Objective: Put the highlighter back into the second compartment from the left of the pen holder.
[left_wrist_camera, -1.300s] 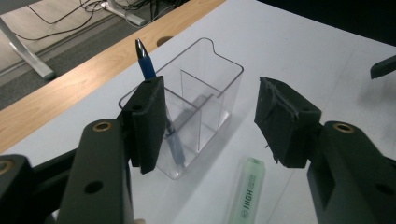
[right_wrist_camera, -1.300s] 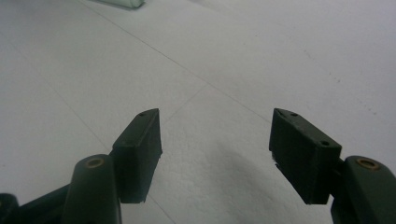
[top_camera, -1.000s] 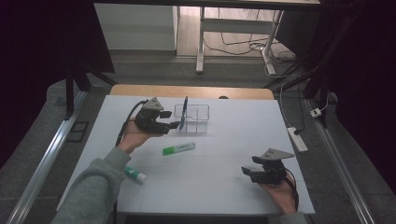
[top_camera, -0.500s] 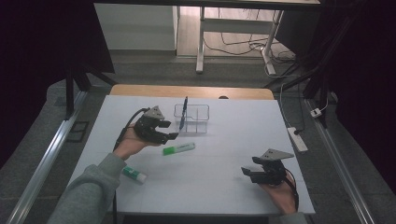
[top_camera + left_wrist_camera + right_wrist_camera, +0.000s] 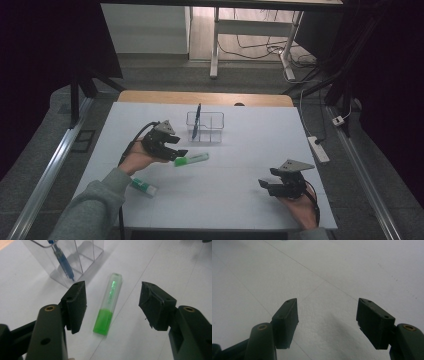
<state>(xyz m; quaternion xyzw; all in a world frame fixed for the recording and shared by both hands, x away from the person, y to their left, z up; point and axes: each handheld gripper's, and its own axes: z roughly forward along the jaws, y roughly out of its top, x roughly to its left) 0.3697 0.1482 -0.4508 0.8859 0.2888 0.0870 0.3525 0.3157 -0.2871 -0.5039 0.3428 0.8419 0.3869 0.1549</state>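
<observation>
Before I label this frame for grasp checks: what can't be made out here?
- Green highlighter: print on its barrel, blurred in the left gripper view.
- Blue pen in the clear holder: top cut off by the frame edge.
- Second marker by the sleeve: too small in the high view to identify.

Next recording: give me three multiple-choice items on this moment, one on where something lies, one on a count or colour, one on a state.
1. Where does the green highlighter lie?
A. inside the clear organizer
B. flat on the white table, between the left hand-held gripper's jaws
C. in the right hand-held gripper

2. How many pens stand in the clear organizer?
A. one
B. three
C. none

3. How stands the right hand-held gripper?
A. shut on a marker
B. shut with nothing in it
C. open over bare table

Key: 1 B, the left hand-held gripper straddles it without touching; 2 A, a single blue pen leans there; 3 C, its jaws stand apart with nothing between.
</observation>
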